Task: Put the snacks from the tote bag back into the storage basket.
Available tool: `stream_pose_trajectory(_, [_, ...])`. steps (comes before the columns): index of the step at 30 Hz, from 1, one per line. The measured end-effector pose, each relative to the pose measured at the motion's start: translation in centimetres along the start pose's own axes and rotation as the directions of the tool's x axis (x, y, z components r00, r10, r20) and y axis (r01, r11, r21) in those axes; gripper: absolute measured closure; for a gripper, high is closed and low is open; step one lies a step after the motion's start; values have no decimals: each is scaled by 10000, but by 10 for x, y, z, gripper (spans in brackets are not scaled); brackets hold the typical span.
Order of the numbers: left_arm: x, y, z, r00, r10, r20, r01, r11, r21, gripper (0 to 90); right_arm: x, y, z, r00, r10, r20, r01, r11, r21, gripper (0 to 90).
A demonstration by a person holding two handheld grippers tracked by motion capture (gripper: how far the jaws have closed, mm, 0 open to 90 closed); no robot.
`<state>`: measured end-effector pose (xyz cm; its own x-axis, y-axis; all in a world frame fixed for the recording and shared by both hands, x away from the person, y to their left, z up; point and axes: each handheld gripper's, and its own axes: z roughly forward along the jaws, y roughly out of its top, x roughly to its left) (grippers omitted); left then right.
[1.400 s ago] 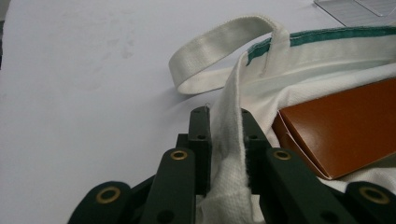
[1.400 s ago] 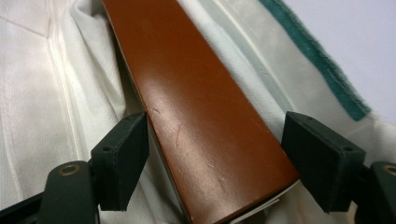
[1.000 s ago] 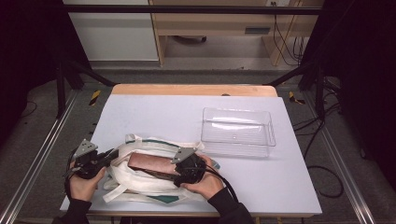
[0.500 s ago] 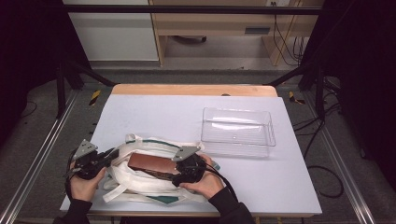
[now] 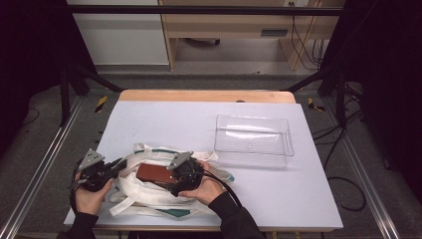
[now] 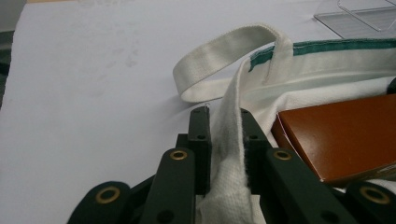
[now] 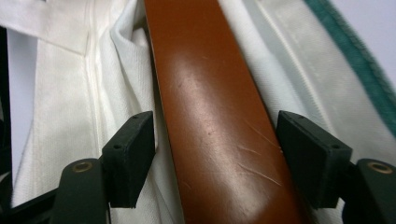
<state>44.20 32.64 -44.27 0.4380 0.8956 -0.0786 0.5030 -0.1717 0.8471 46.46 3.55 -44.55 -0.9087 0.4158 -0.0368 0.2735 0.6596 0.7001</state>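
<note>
A white cloth bag (image 5: 149, 201) with green trim lies crumpled at the table's front left. A flat brown case (image 5: 152, 173) rests in its folds. My left gripper (image 5: 119, 167) is shut on a fold of the bag's edge (image 6: 229, 140), with the brown case (image 6: 341, 135) just to its right. My right gripper (image 5: 170, 181) straddles the case's near end. Its jaws have just been opening; the brown case (image 7: 201, 70) lies between them with the pads (image 7: 133, 149) just off its sides. White bag cloth (image 7: 60, 116) lies under and around it.
A clear plastic tray (image 5: 254, 118) stands to the right of the table's middle, its corner (image 6: 359, 16) beyond the bag. One loose bag handle (image 6: 219, 56) loops toward the far side. The white tabletop (image 5: 169, 119) stretches behind the bag.
My right gripper has slid left over the bag, and the brown case sits a little further left. Its jaws stand wider. The left gripper has kept still on the bag's edge.
</note>
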Motion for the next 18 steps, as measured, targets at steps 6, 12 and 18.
stream_pose_trajectory(6, [0,0,0,10000,1,-9,-1,10000,-1,786,-2,2,9,9998,-216,53,213,9985,505,354])
stream_pose_trajectory(12, [0,0,0,10000,-21,-45,21,10000,-28,786,-2,5,2,9984,-540,-137,546,9971,533,399])
stream_pose_trajectory(18, [0,-1,0,9998,-95,-154,95,10000,-27,784,-4,13,-23,9984,42,-572,-56,9997,-254,425])
